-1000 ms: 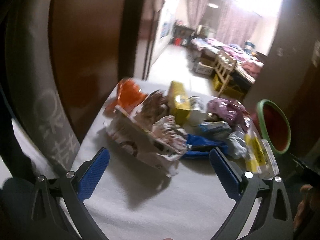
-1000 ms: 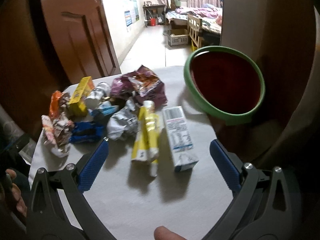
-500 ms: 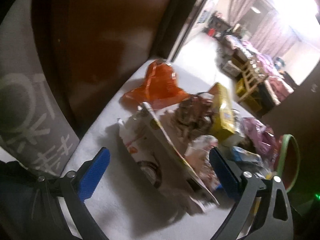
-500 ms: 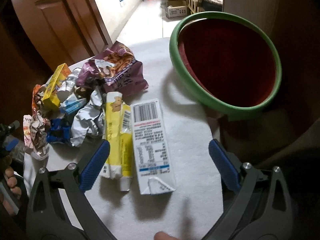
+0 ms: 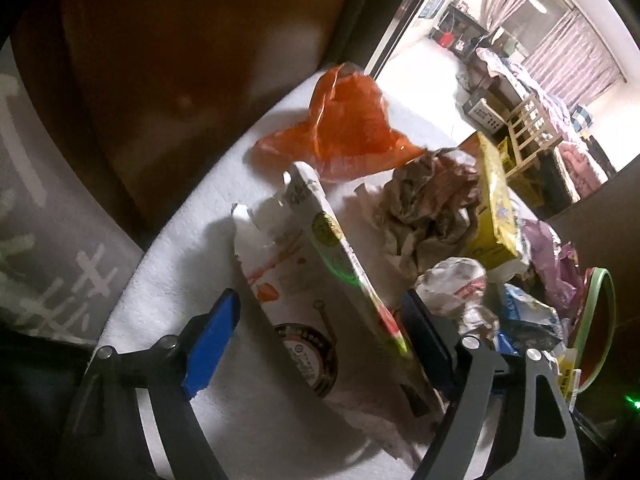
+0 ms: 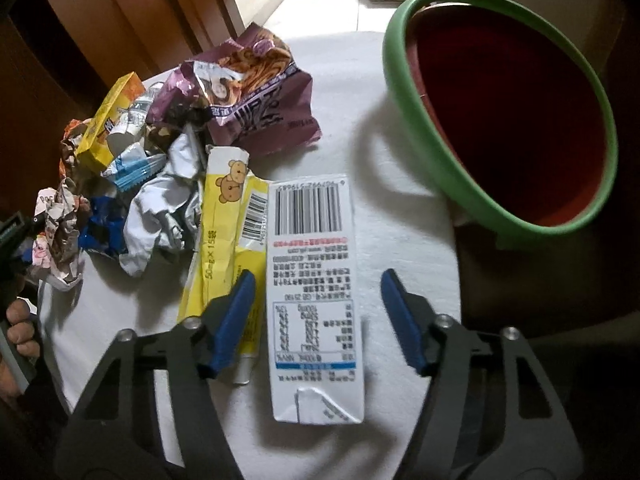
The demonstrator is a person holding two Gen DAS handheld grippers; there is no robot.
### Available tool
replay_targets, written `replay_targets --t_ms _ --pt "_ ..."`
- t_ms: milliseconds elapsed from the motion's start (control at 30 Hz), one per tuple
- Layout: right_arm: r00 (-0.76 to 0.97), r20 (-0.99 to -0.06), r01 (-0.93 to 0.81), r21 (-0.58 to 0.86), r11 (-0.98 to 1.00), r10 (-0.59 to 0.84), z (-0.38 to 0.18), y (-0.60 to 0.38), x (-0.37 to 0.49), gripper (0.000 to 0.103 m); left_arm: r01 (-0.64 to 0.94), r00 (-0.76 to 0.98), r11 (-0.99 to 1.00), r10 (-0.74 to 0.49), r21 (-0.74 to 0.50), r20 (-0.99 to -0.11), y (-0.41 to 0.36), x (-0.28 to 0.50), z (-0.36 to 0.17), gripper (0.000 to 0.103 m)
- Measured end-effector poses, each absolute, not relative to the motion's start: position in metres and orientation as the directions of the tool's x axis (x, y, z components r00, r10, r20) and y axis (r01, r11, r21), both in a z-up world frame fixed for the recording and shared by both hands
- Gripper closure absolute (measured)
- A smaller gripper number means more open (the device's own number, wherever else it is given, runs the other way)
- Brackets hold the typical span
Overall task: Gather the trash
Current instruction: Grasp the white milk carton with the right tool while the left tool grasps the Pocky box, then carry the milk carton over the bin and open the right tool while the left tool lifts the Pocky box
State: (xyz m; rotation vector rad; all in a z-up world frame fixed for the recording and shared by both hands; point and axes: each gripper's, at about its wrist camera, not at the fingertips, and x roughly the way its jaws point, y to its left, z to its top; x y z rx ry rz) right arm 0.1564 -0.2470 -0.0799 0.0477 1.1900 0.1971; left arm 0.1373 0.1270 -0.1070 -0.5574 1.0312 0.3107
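On the white table, my left gripper (image 5: 320, 304) straddles a torn, flattened white food packet (image 5: 304, 264) lying tilted. Its jaws are closing and the blue pads (image 5: 212, 344) stand just off the packet's edges. My right gripper (image 6: 318, 280) points down over a white drink carton (image 6: 312, 272) with a barcode. Its jaws are closing with the carton between them, and a gap shows on each side. The green-rimmed bin with a red inside (image 6: 480, 200) stands to the carton's right, and its rim (image 5: 604, 320) also shows at the right of the left wrist view.
More litter is heaped on the table (image 6: 400, 160): an orange wrapper (image 5: 352, 132), a yellow box (image 5: 496, 204), crumpled brown paper (image 5: 432, 208), a purple bag (image 6: 256, 92), a yellow bear sachet (image 6: 228, 216) and silver foil (image 6: 160, 208). A hand (image 6: 18, 328) shows at left. A wooden door stands behind.
Both grippers came down closer to the table. The left one swung over the torn white packet, the right one over the white carton. Both pairs of jaws narrowed, the right far more.
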Motion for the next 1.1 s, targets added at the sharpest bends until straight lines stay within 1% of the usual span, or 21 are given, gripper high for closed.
replay_targets --t_ms 33,67,100,133,200,233,333,400,633,767,867,967,1100 --pt "0.354 -0.92 -0.128 0.132 0.983 0.17 -0.081 -0.246 0.158 0.055 -0.491 0.483 0.819 -0.027 -0.296 -0.875 0.127 0.139 -0.11 0.032" --pt "0.352 -0.921 -0.13 0.13 0.983 0.168 -0.083 -0.246 0.159 0.063 -0.492 0.477 0.814 -0.045 -0.309 -0.878 0.128 0.141 -0.114 0.038" --pt "0.348 -0.923 -0.133 0.128 0.983 0.167 -0.084 -0.245 0.159 0.065 -0.496 0.476 0.808 -0.051 -0.317 -0.878 0.13 0.14 -0.117 0.039" --pt "0.348 -0.924 -0.138 0.114 0.984 0.156 -0.086 -0.242 0.159 0.065 -0.501 0.471 0.811 -0.038 -0.303 -0.881 0.129 0.141 -0.117 0.044" --pt "0.354 -0.924 -0.148 0.097 0.984 0.145 -0.087 -0.24 0.158 0.066 -0.503 0.464 0.814 -0.03 -0.291 -0.885 0.127 0.141 -0.118 0.047" --pt "0.357 -0.923 -0.148 0.095 0.984 0.143 -0.088 -0.24 0.158 0.066 -0.497 0.47 0.815 -0.035 -0.297 -0.882 0.126 0.141 -0.117 0.048" --pt "0.367 -0.919 -0.143 0.1 0.985 0.146 -0.086 -0.242 0.156 0.066 -0.485 0.491 0.812 -0.054 -0.325 -0.869 0.126 0.137 -0.117 0.057" --pt "0.379 -0.913 -0.138 0.103 0.985 0.148 -0.082 -0.245 0.152 0.066 -0.478 0.508 0.813 -0.052 -0.331 -0.86 0.128 0.132 -0.111 0.075" --pt "0.428 -0.886 -0.108 0.145 0.983 0.178 -0.063 -0.252 0.131 0.066 -0.43 0.554 0.858 0.004 -0.282 -0.832 0.117 0.116 -0.081 0.076" --pt "0.489 -0.847 -0.098 0.183 0.978 0.207 -0.045 -0.261 0.116 0.066 -0.389 0.616 0.887 0.051 -0.247 -0.786 0.109 0.106 -0.049 0.076" --pt "0.554 -0.802 -0.111 0.194 0.975 0.223 -0.026 -0.266 0.107 0.066 -0.33 0.675 0.915 0.056 -0.233 -0.736 0.096 0.103 -0.019 0.076" --pt "0.617 -0.756 -0.091 0.207 0.974 0.219 -0.01 -0.274 0.106 0.066 -0.245 0.726 0.941 0.02 -0.232 -0.687 0.074 0.105 0.009 0.076" --pt "0.68 -0.707 -0.042 0.229 0.972 0.196 0.003 -0.288 0.113 0.066 -0.082 0.767 0.961 -0.109 -0.265 -0.632 0.031 0.122 0.039 0.076"
